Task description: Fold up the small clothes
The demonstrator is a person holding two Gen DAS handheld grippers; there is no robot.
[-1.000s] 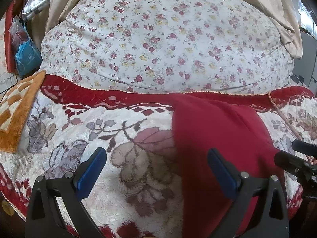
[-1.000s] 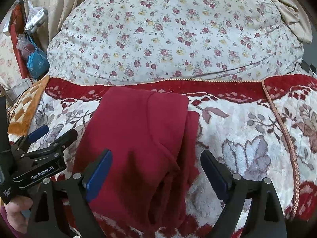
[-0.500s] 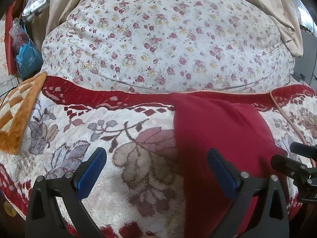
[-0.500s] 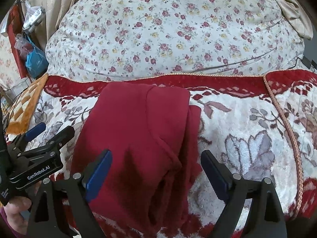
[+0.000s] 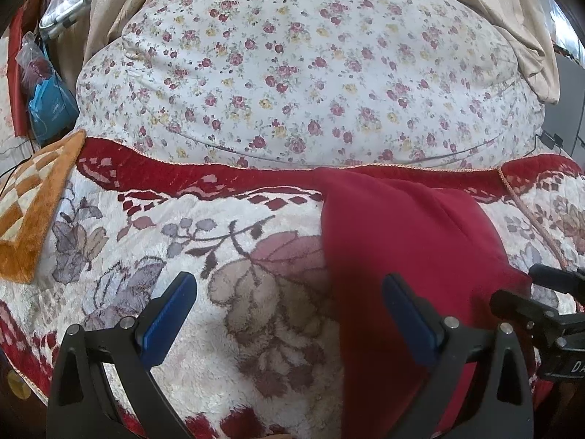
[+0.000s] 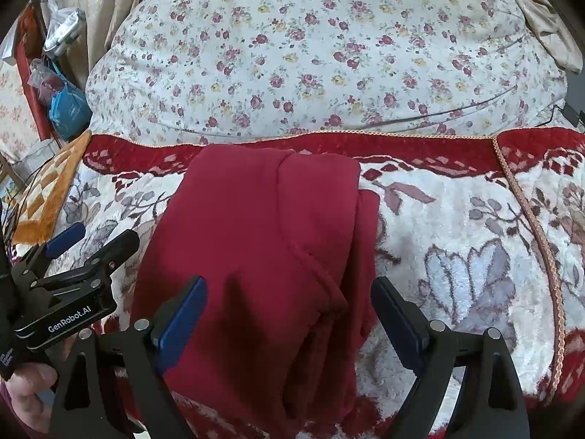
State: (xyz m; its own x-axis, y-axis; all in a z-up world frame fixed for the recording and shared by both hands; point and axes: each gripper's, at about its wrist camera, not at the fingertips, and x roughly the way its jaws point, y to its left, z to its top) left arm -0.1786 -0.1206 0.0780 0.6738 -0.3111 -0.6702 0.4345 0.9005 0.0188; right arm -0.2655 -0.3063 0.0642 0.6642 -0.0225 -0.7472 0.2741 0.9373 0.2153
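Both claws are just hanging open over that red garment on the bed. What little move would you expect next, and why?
Probably the right gripper lowers and pinches the near edge of the red garment. It hangs open right over the cloth, which lies in a long, partly folded strip on the blanket, with loose layers bunched along its right side. The left gripper, also open, straddles the garment's left edge and could help.

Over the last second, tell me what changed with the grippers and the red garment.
Almost nothing. The right gripper pulled back slightly, so the red garment sits a little farther ahead in its view. Nothing was gripped or released: both grippers stay open, the left gripper stays beside the garment, which stays folded on the blanket.
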